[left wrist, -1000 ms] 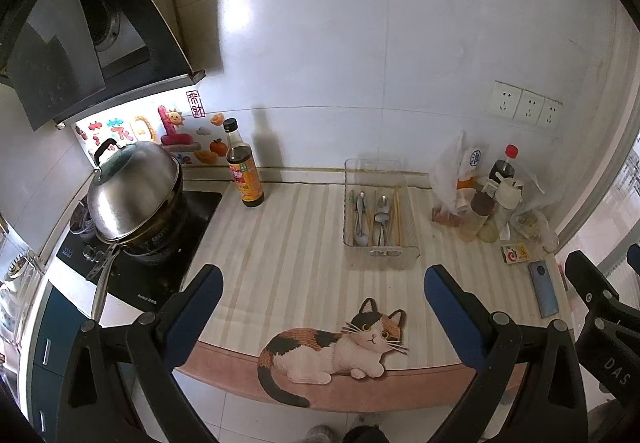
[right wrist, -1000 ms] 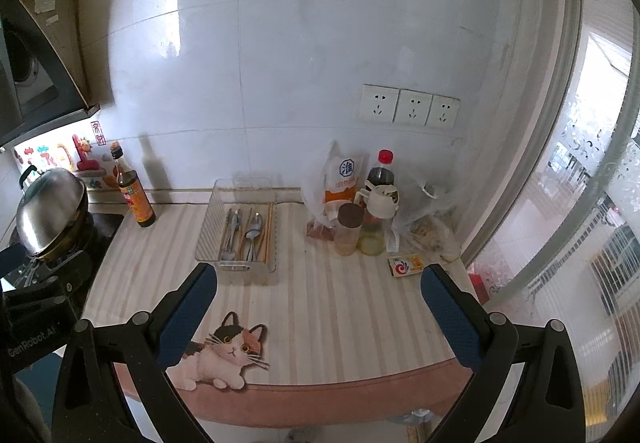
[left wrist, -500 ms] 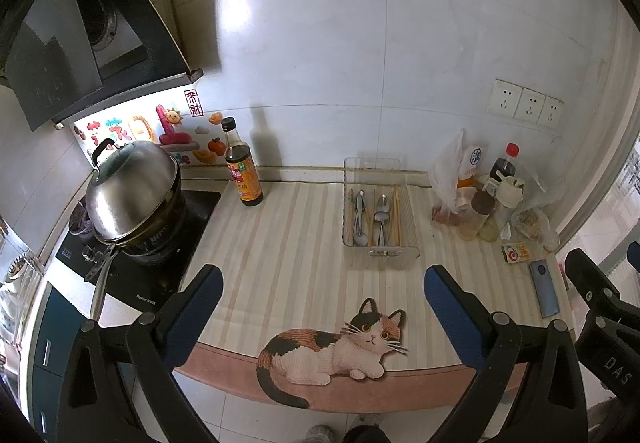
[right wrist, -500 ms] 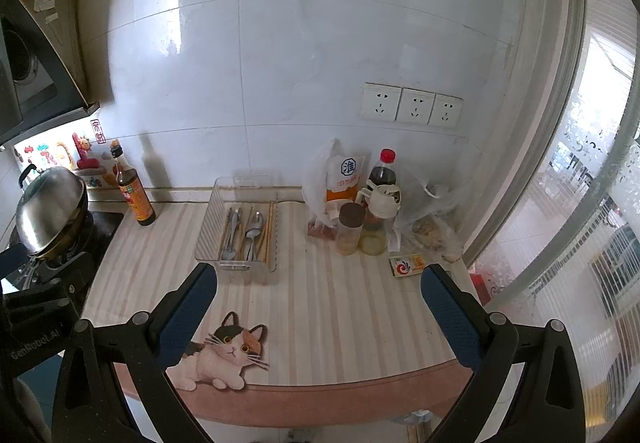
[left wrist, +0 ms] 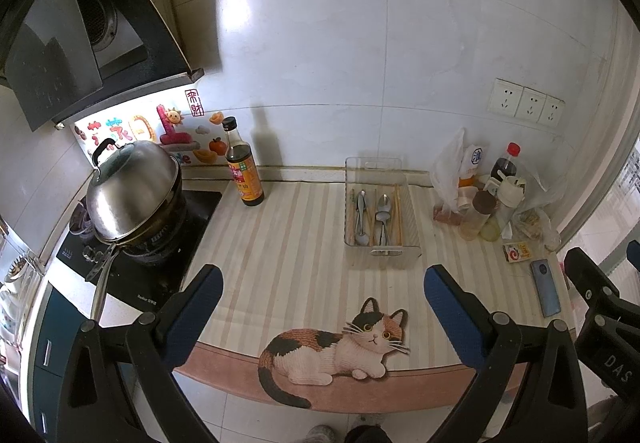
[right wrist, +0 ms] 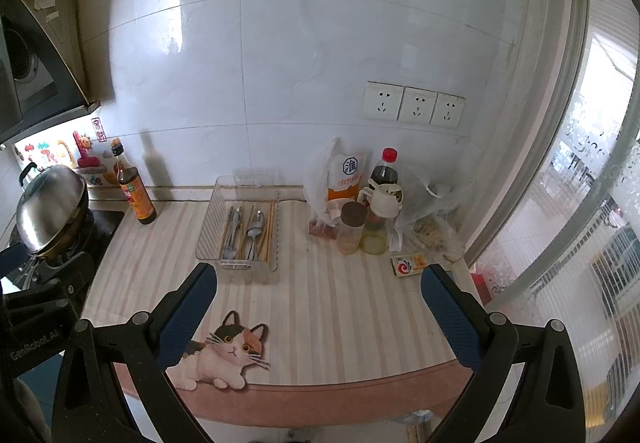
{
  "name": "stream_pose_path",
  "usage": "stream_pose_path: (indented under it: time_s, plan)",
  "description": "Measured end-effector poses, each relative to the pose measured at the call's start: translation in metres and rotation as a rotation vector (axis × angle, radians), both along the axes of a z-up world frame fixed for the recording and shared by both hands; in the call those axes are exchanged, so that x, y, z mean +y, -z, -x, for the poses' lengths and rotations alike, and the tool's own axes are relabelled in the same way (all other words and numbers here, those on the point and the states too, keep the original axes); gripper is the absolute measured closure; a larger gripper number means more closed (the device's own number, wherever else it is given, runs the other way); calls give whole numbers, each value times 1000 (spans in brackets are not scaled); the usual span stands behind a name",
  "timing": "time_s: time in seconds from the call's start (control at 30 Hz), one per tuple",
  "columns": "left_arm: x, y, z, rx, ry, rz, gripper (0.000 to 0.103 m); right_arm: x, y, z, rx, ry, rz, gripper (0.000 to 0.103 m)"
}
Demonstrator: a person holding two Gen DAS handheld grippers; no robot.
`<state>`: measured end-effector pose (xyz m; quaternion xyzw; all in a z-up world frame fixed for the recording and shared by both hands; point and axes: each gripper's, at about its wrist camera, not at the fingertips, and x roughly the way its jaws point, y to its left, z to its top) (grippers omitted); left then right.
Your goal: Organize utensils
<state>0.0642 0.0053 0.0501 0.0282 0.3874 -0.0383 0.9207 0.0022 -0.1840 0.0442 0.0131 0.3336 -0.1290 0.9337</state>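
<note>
A clear plastic organizer tray (left wrist: 412,209) (right wrist: 208,221) stands on the striped counter near the back wall. In it lie metal spoons (left wrist: 383,217) (right wrist: 253,233) and wooden chopsticks (left wrist: 397,213) (right wrist: 269,229), sorted in lanes. My left gripper (left wrist: 323,297) is open and empty, held back over the counter's front edge. My right gripper (right wrist: 320,295) is open and empty too, also well short of the tray.
A soy sauce bottle (left wrist: 242,171) and a lidded wok (left wrist: 134,195) on the hob stand left. Bottles, jars and plastic bags (right wrist: 368,211) crowd the right back corner. A phone (left wrist: 546,287) and a small box (right wrist: 407,265) lie right. A cat picture (left wrist: 340,351) marks the counter front.
Both grippers have drifted very slightly; the view hardly shifts. Nothing on the counter has moved.
</note>
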Motion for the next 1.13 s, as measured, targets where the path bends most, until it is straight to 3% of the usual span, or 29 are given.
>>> stream_pose_path:
  time_s: [1.13]
  plan:
    - [2, 1, -1, 4, 6, 3, 0, 2, 1, 1, 3, 0, 4, 0]
